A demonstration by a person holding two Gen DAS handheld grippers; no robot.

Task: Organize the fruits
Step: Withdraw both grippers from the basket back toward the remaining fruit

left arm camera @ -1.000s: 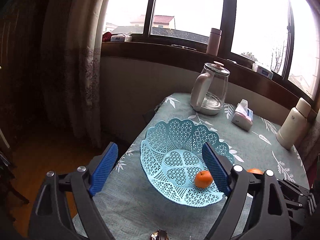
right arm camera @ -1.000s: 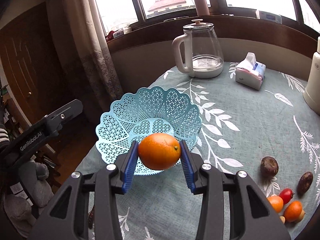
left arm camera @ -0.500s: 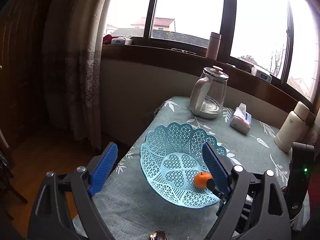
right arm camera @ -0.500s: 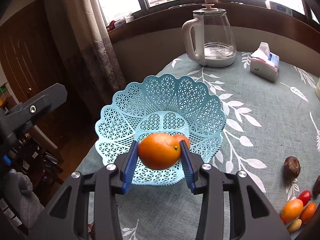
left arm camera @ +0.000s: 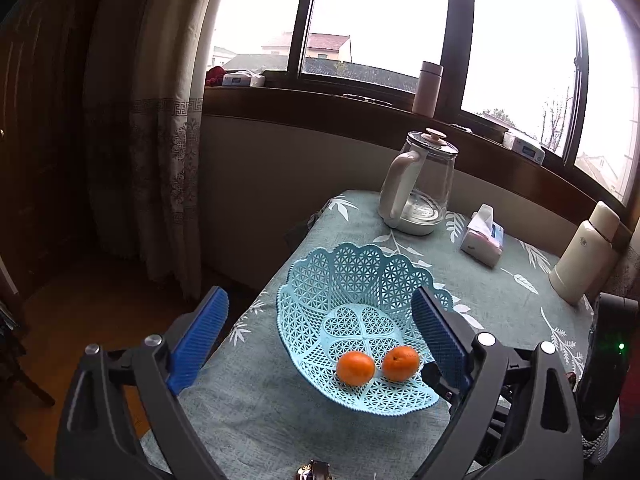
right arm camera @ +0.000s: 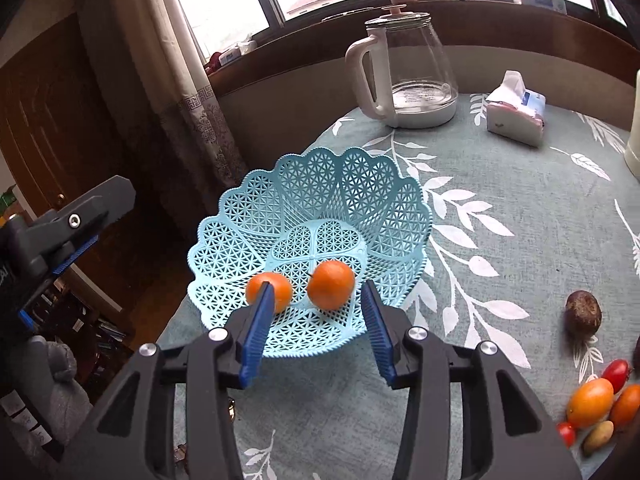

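Note:
A light blue lattice basket sits near the table's left edge. Two oranges lie in its near part: a larger orange and a smaller orange side by side. My right gripper hovers open just in front of the basket, nothing between its blue pads; its left pad overlaps the smaller orange in view. My left gripper stands wide open, back from the basket and holding nothing. More loose fruit lies at the table's right front, with a dark round fruit beyond it.
A glass kettle and a tissue pack stand at the back of the leaf-patterned tablecloth. A cream flask is at the right. Curtain and floor lie left of the table edge.
My right gripper carried the orange forward over the basket, then opened; the orange now lies in the basket beside the smaller one. The left gripper stayed open and drew back slightly.

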